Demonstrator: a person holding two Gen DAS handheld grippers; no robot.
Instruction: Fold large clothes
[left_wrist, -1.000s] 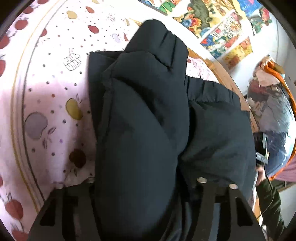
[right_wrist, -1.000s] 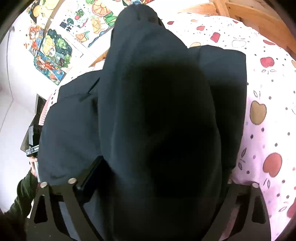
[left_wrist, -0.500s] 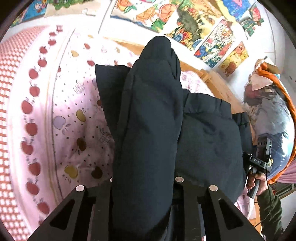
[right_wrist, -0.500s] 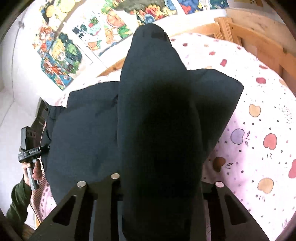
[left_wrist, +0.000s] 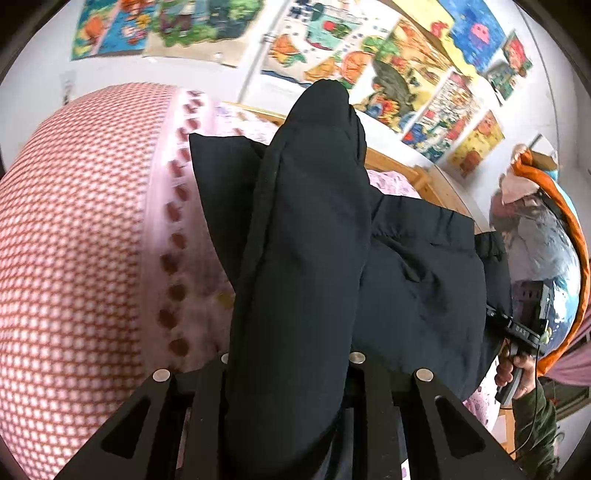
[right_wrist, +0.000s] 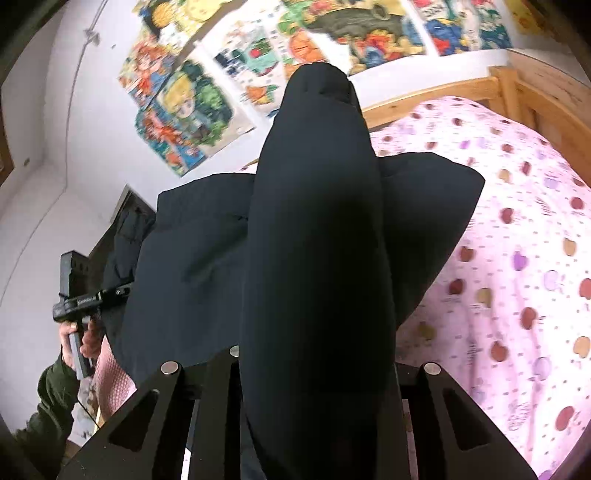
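A large dark navy padded jacket hangs lifted over the bed. My left gripper is shut on a thick fold of it that rises straight up before the lens. My right gripper is shut on another thick fold of the jacket in the same way. The fingertips of both are buried in the cloth. Each gripper shows in the other's view, the right one at the jacket's right edge, the left one at its left edge.
A pink bedcover with apple prints lies under the jacket, with a red-checked part at the left. A wooden bed frame runs along the wall. Colourful drawings hang on the white wall. Piled clothes sit at the right.
Both grippers have risen and tilted up with the jacket in them. The bed has dropped lower in view and the wall drawings now fill the top.
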